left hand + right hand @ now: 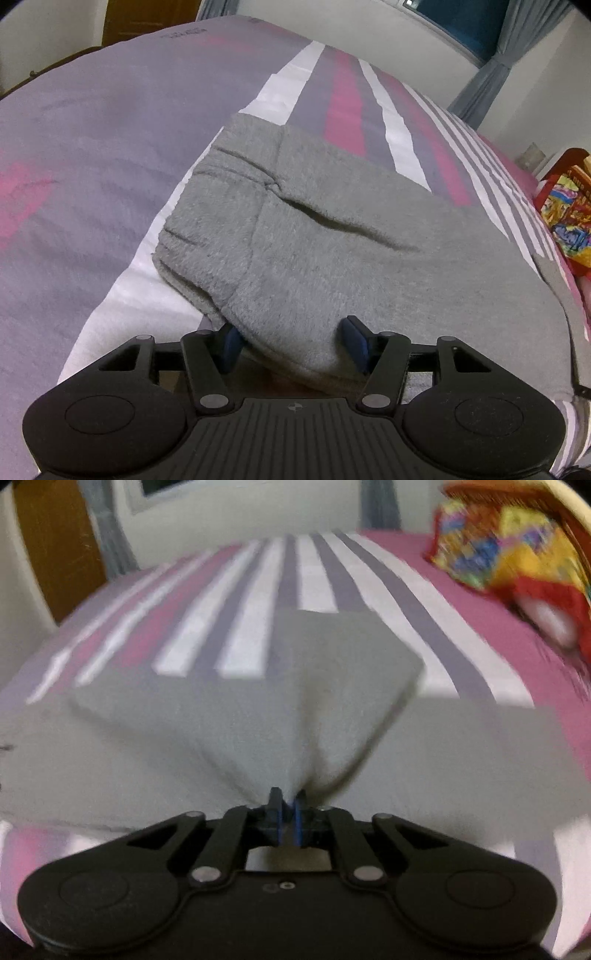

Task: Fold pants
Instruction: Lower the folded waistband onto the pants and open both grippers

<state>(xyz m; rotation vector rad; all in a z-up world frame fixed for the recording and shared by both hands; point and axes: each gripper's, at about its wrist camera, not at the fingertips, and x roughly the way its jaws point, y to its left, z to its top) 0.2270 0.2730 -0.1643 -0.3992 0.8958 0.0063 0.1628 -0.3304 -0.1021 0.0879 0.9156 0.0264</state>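
R gripper fingers clamped on pants edge, fabric fanning fwd over bed. L gripper fingers wide apart, straddling near hem, not pinching.

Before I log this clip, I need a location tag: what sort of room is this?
Most likely a bedroom. The grey pants lie on a bed with a striped pink, white and grey bedsheet, a colourful pillow sits at its far corner, and grey curtains hang by a window.

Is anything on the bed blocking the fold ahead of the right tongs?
Nothing visible: the right tongs pinch the pants, and the striped bed beyond them is bare. The colourful pillow sits off to the right.
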